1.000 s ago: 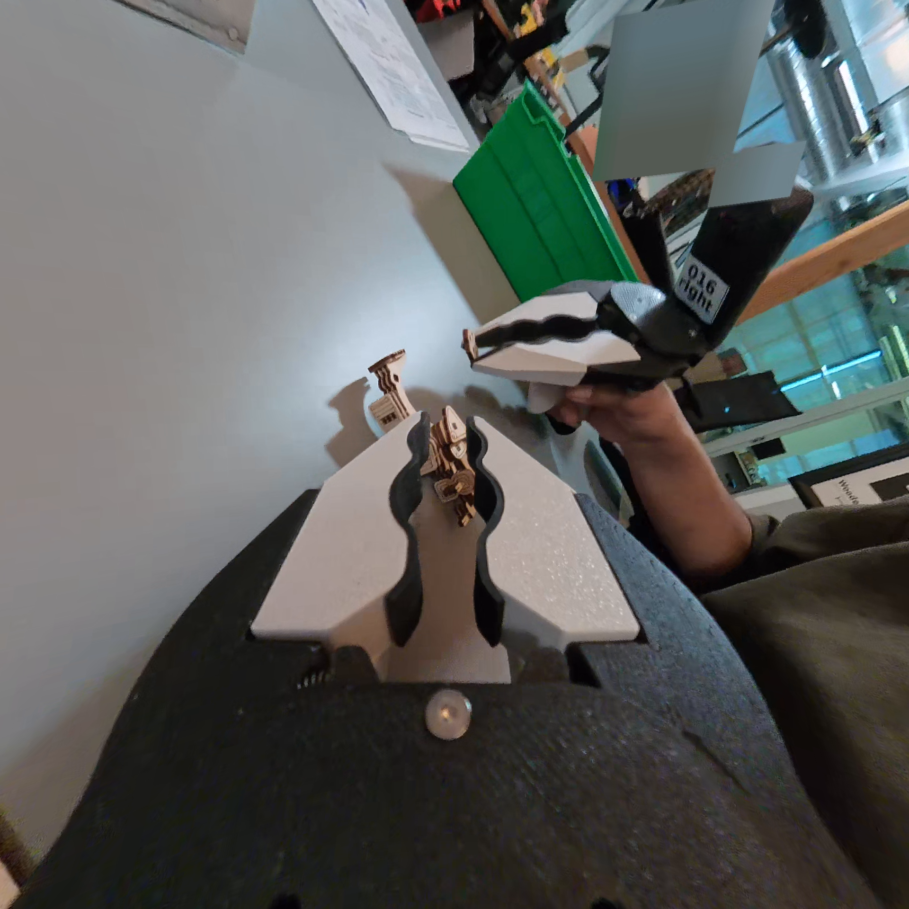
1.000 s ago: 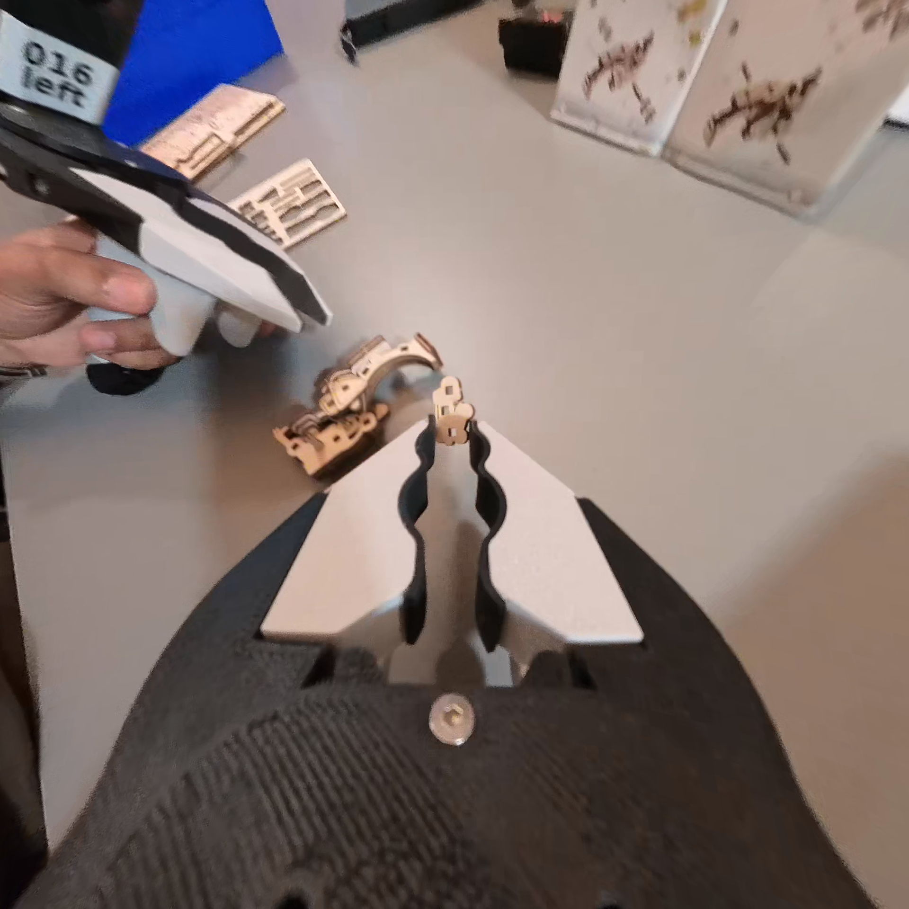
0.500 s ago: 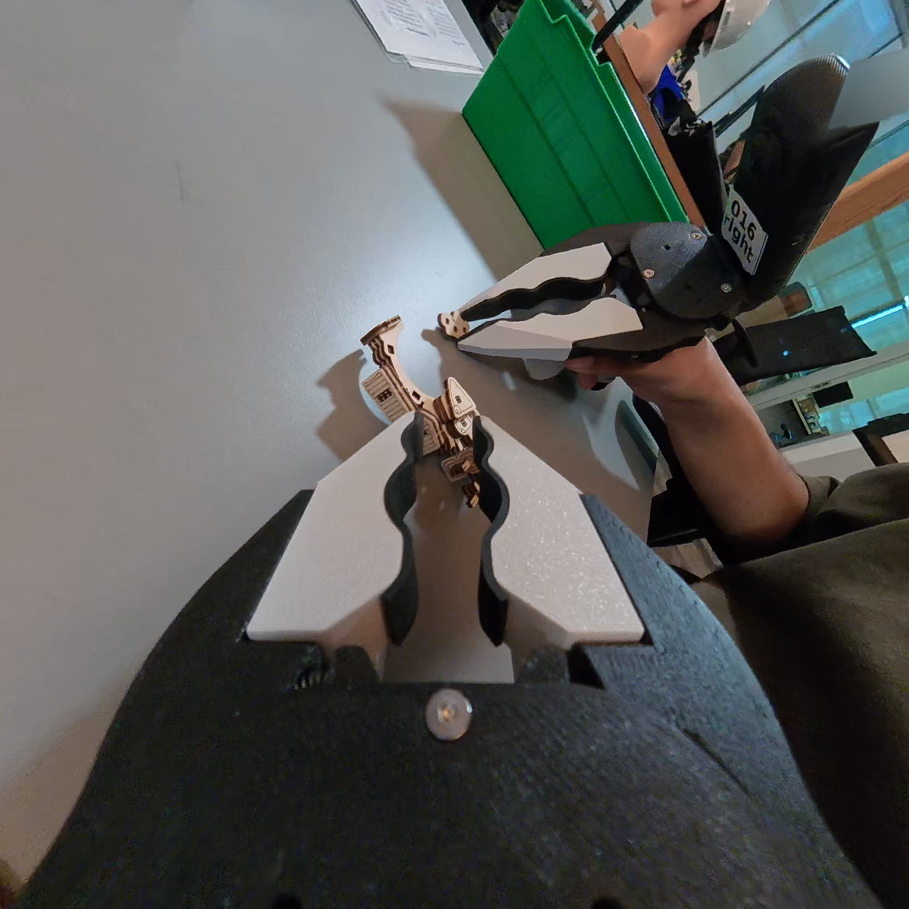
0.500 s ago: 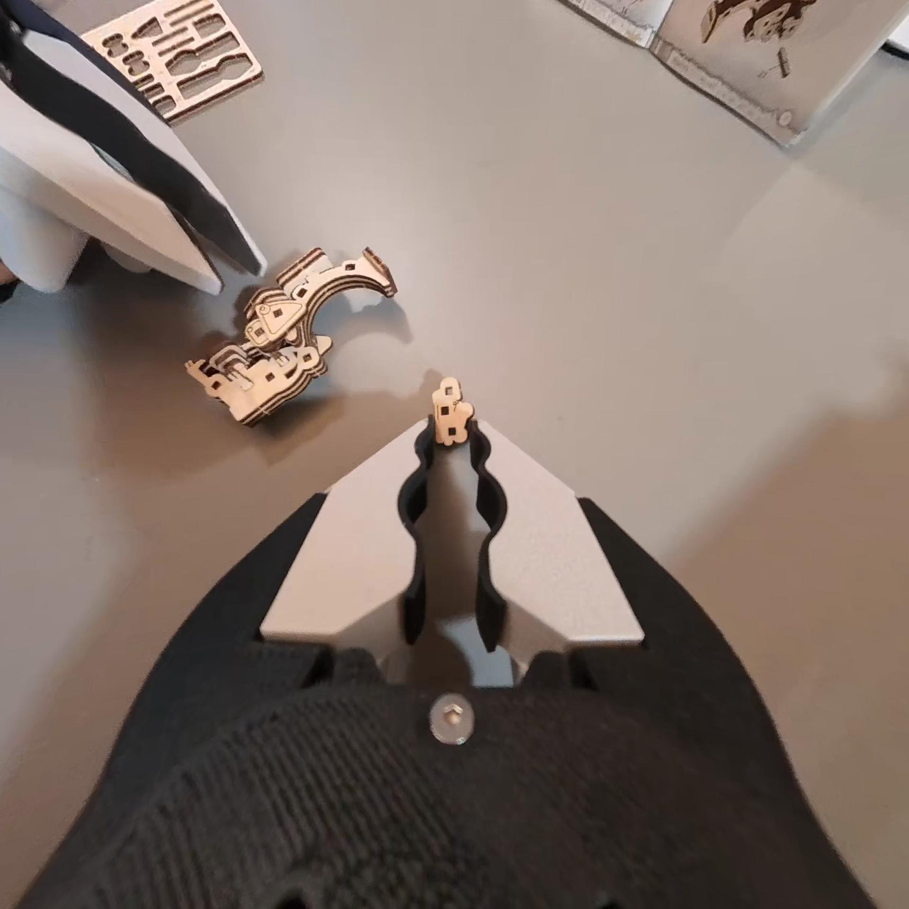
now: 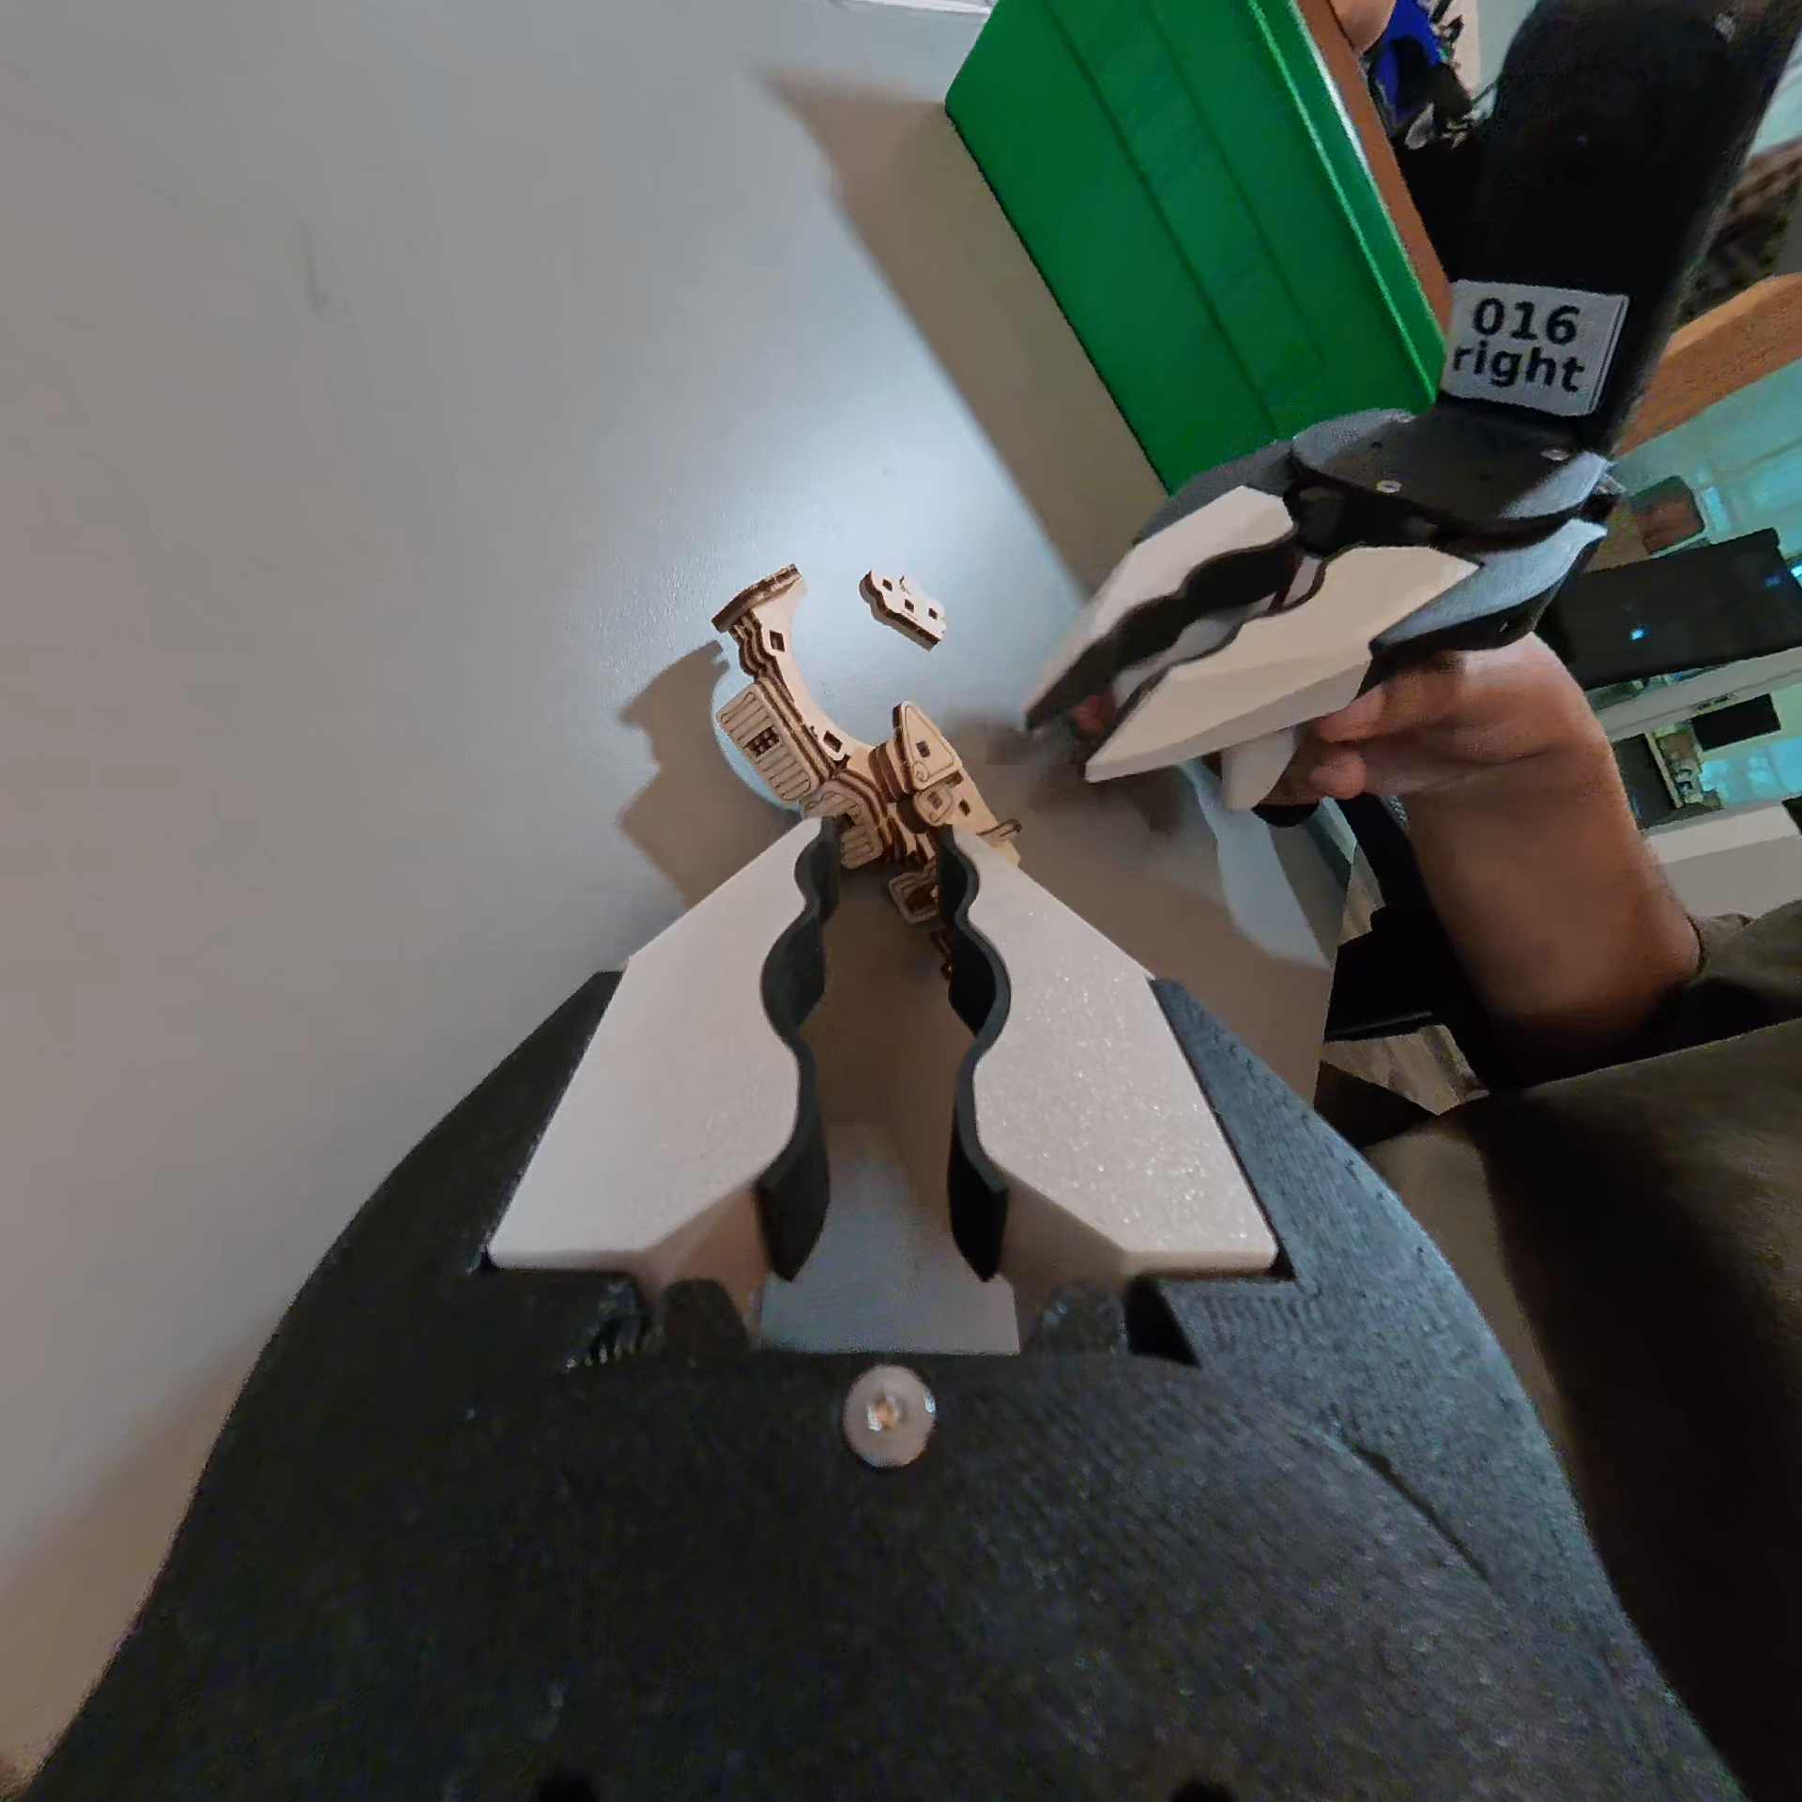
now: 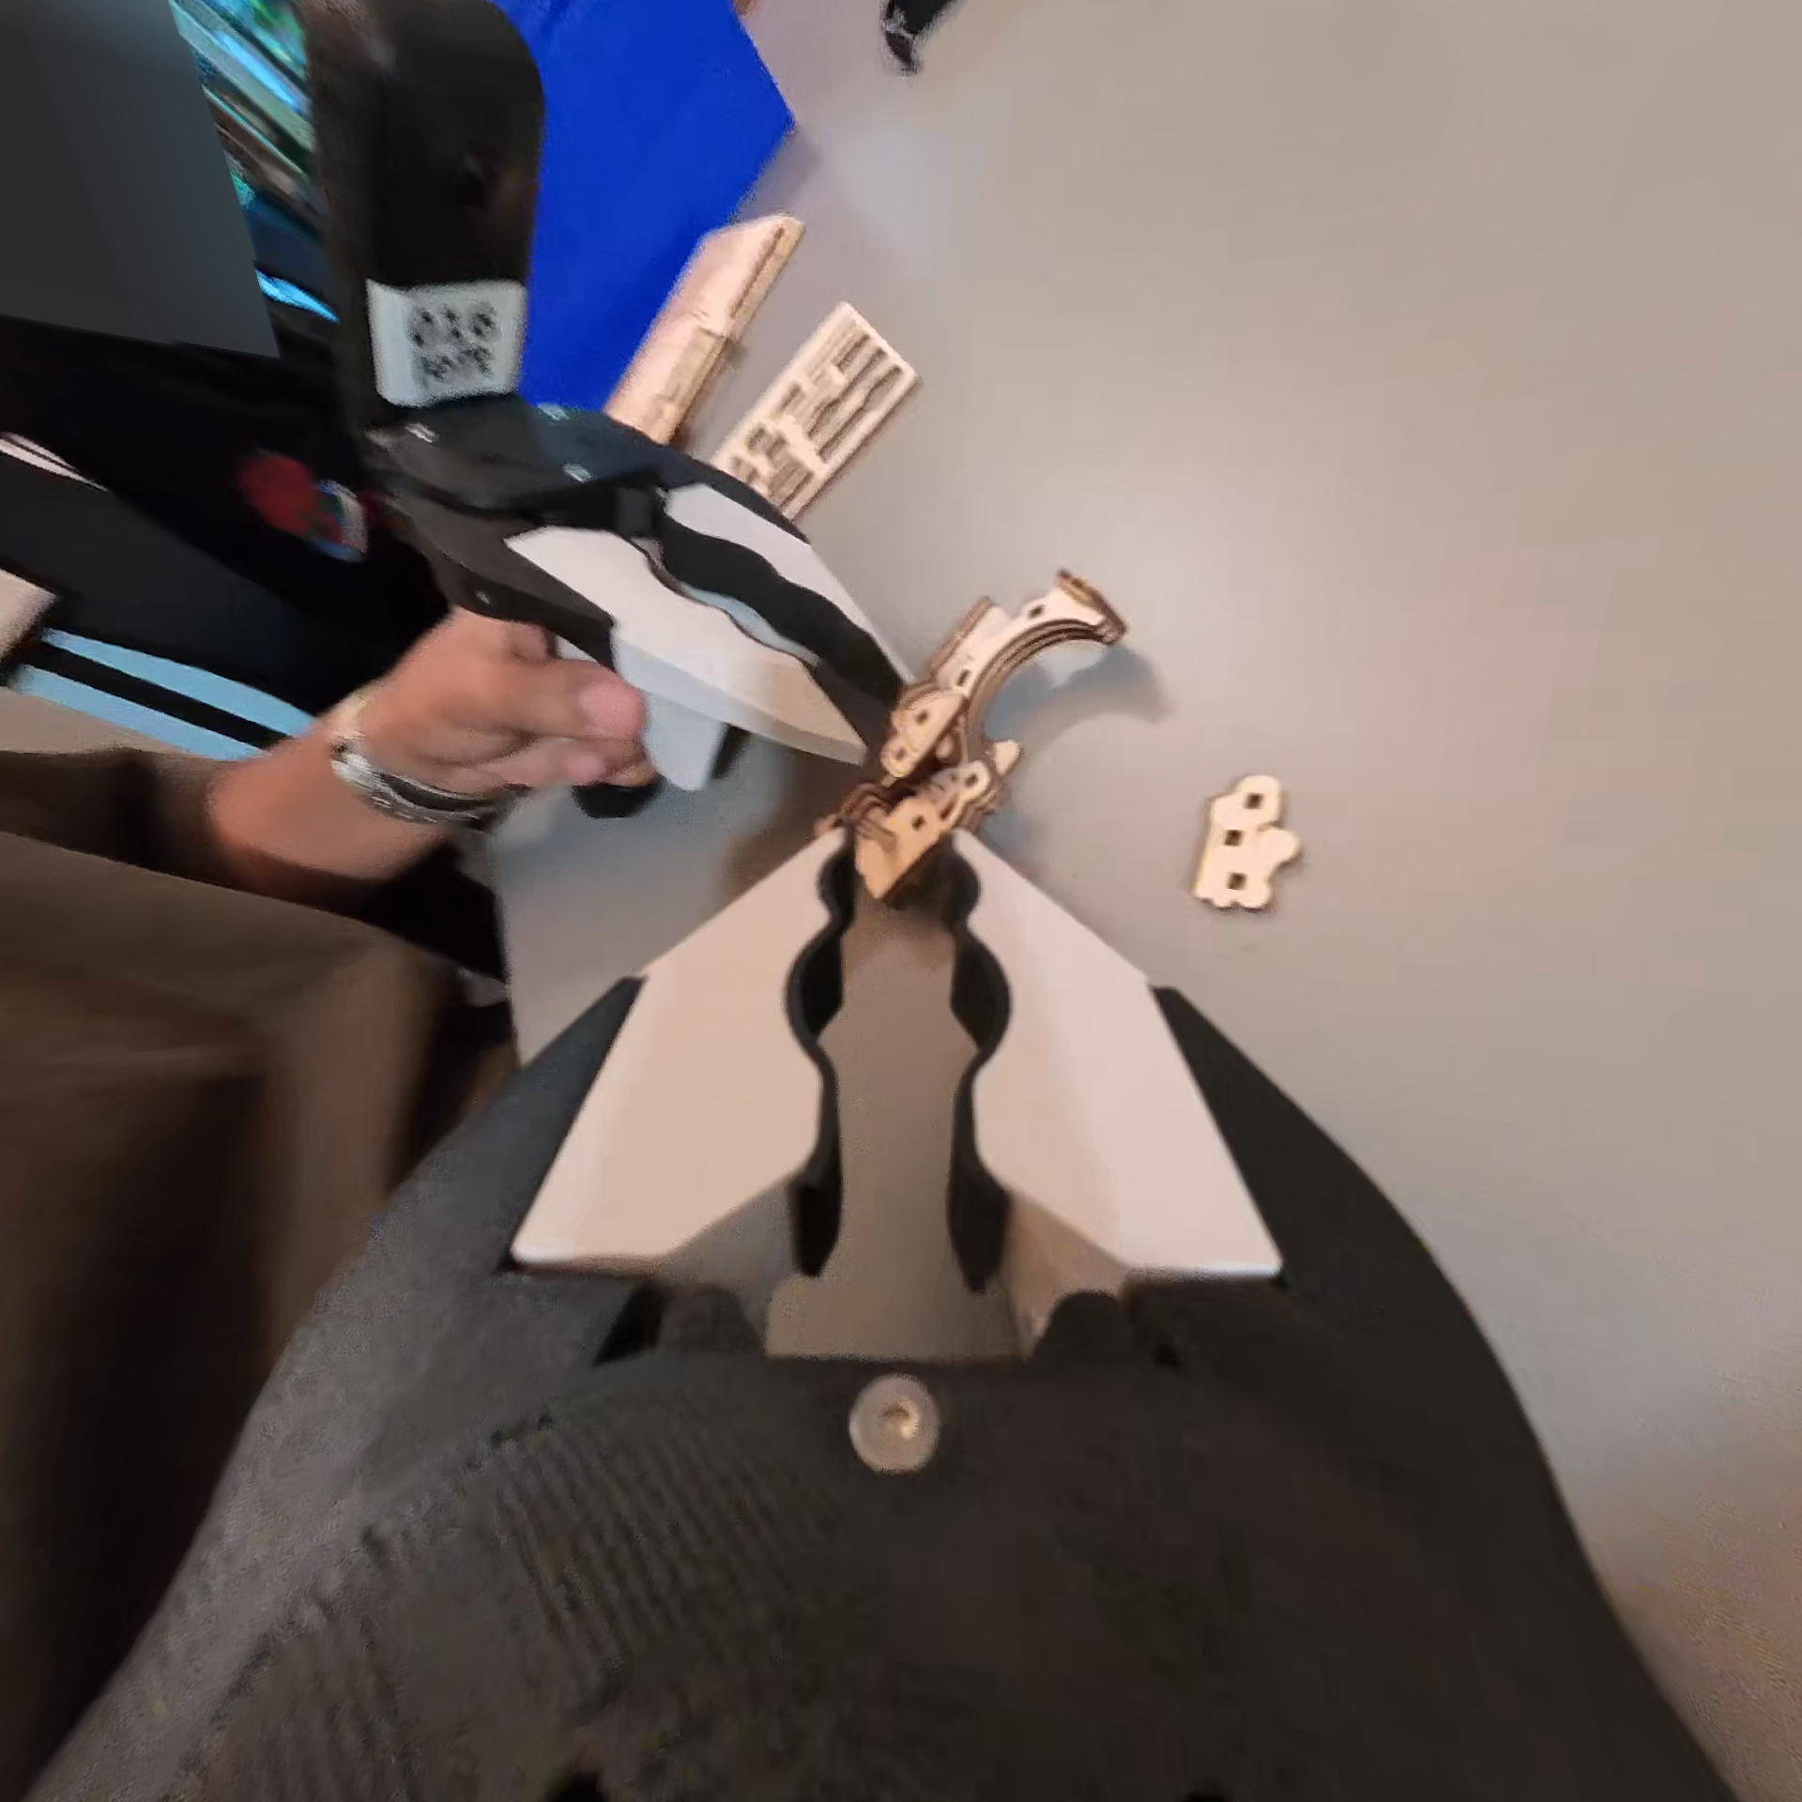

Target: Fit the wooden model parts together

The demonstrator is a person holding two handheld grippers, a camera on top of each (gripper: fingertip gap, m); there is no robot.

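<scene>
your left gripper [image 5: 882, 858] is clamped on 1 wooden model [image 5: 858, 770], held above the grey table [image 5: 341, 439]. your right gripper [image 6: 897, 858] has its jaws apart and grips nothing; whether its tips touch the model is blurred. 1 small loose wooden part [image 6: 1243, 843] lies just right. farther off: 1 cut-out sheet [image 6: 819, 419], 1 wooden stack [image 6: 707, 322], partly hidden.

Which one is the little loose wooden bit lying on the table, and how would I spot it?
Start from the grey table and find the curved, layered wooden model that the left gripper grips. Just beside it, lying flat and alone on the table, is the small wooden piece. Unlike the model, it is a single thin, pale cutout with lobed edges and square holes, touching nothing else.
</scene>
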